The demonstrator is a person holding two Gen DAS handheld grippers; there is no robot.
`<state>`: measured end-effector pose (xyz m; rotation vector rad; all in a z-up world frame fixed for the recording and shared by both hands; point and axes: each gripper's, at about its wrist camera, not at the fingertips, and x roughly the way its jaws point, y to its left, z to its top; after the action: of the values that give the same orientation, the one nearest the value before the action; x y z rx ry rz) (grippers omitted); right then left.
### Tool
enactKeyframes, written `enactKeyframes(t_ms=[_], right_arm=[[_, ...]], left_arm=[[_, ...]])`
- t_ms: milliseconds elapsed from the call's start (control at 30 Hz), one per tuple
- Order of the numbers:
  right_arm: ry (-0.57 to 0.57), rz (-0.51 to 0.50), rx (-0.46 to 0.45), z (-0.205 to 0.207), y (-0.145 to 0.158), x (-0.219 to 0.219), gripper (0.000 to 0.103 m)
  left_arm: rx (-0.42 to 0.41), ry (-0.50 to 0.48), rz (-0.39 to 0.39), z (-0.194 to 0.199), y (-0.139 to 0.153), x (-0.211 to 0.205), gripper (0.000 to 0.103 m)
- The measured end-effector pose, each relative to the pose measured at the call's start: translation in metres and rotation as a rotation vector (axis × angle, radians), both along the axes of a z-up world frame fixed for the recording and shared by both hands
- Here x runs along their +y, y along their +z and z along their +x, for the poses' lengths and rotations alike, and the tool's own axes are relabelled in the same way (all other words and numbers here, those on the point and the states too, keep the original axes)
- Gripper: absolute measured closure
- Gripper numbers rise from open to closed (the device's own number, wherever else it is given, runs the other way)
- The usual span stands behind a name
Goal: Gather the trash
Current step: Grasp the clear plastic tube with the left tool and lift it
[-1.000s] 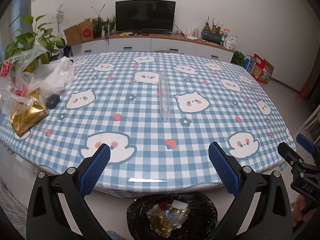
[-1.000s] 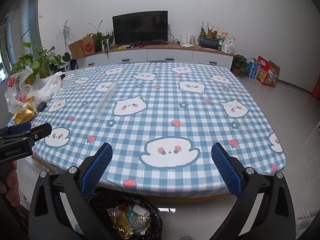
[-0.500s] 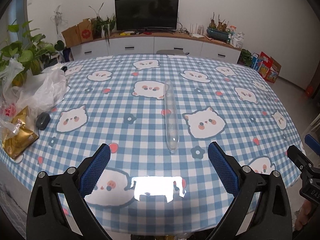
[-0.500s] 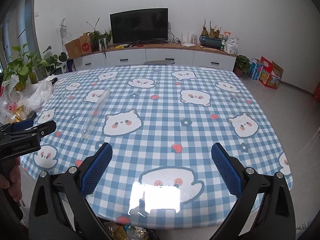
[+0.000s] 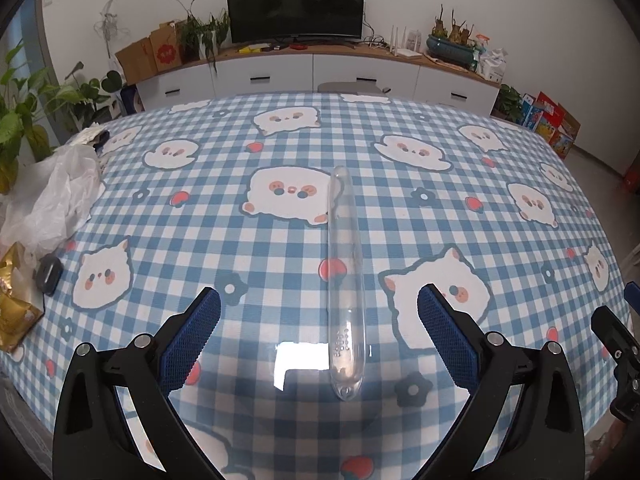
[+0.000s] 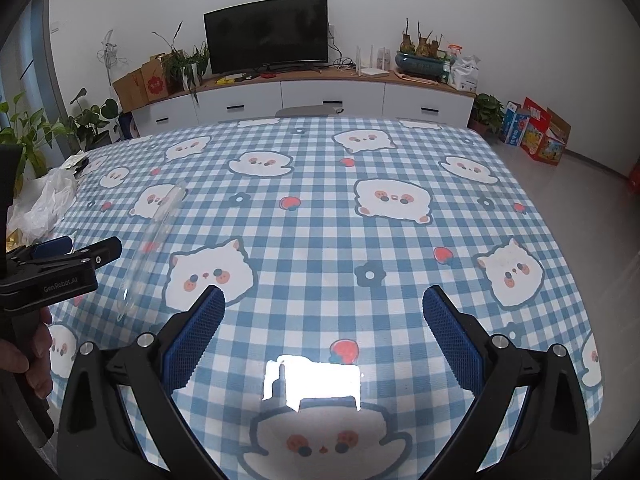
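Observation:
A long clear plastic tube [image 5: 344, 280] lies lengthwise on the blue checked tablecloth [image 5: 440, 208]. My left gripper [image 5: 319, 332] is open, its blue pads on either side of the tube's near end, a little above it. In the right wrist view the same tube [image 6: 154, 236] lies at the left, and my right gripper [image 6: 324, 334] hangs open over bare cloth, well to the tube's right. The left gripper [image 6: 76, 256] shows there at the left edge, held by a hand [image 6: 24, 360].
A white plastic bag [image 5: 56, 200], a gold wrapper [image 5: 16, 312] and a small dark object [image 5: 49, 273] sit at the table's left edge beside potted plants [image 5: 24, 120]. A TV cabinet [image 5: 320, 72] stands beyond the far edge. A bright glare patch lies near the front.
Both grippers have moved forward over the table. The black trash bag below the front edge has dropped out of view, and the tube now lies between my left fingers.

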<state>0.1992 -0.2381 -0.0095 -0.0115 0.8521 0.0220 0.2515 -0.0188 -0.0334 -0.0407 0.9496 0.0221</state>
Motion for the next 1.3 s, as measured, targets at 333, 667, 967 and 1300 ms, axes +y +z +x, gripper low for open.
enactKeyframes(t_ms=[333, 667, 967, 1300], right_arm=[[-0.014, 0.020, 0.042, 0.016, -0.020, -0.004, 0.008], [-0.015, 0.025, 0.043, 0.017, -0.021, -0.004, 0.008], [-0.018, 0.025, 0.046, 0.017, -0.021, -0.005, 0.008], [-0.011, 0.023, 0.041, 0.013, -0.016, -0.003, 0.008]], left_arm=[[0.076, -0.005, 0.000, 0.031, -0.027, -0.012, 0.031], [0.138, 0.008, -0.023, 0.034, -0.043, -0.012, 0.077], [0.135, 0.029, -0.011, 0.032, -0.041, -0.008, 0.078], [0.097, 0.021, -0.027, 0.013, -0.021, -0.007, 0.078]])
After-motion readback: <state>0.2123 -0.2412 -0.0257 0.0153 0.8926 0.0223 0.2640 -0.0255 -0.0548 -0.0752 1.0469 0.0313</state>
